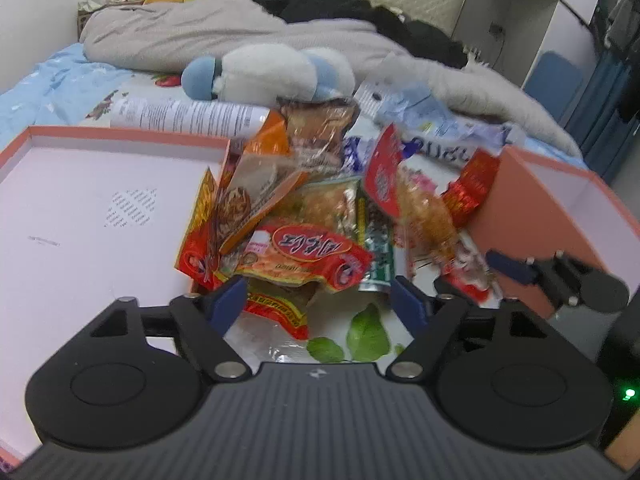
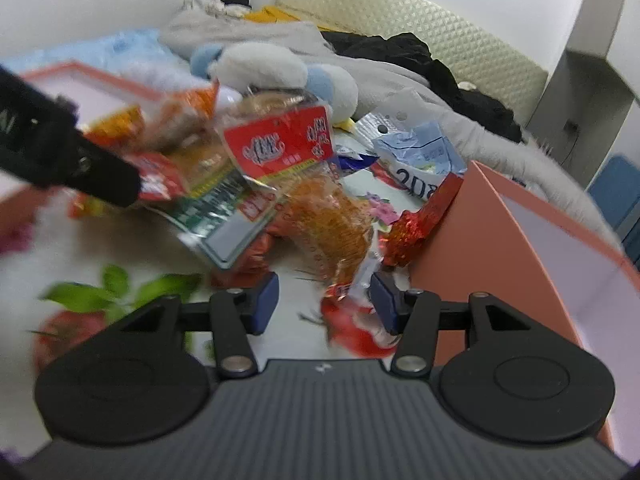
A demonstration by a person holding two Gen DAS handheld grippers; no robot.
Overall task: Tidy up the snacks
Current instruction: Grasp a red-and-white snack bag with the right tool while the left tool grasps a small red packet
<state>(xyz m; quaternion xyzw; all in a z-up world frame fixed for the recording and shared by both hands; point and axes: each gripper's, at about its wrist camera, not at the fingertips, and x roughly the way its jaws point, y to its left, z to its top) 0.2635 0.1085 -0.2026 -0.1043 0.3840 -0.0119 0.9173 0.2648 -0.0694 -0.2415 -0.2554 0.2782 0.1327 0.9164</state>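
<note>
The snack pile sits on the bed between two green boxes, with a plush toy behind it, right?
Not quite: the boxes are salmon pink, not green. The left wrist view shows the snack pile between the left box and the right box, with the plush toy behind.

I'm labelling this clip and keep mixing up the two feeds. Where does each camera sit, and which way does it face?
Left wrist: rides on the left claw, looking forward and down over the snack pile towards the plush toy; the right claw's tip shows at its right.
Right wrist: rides on the right claw, looking down at the pile from beside the orange box; the left claw's tip shows at its left.
Shared: snack pile, plush toy, orange box, leaf-print sheet.
</note>
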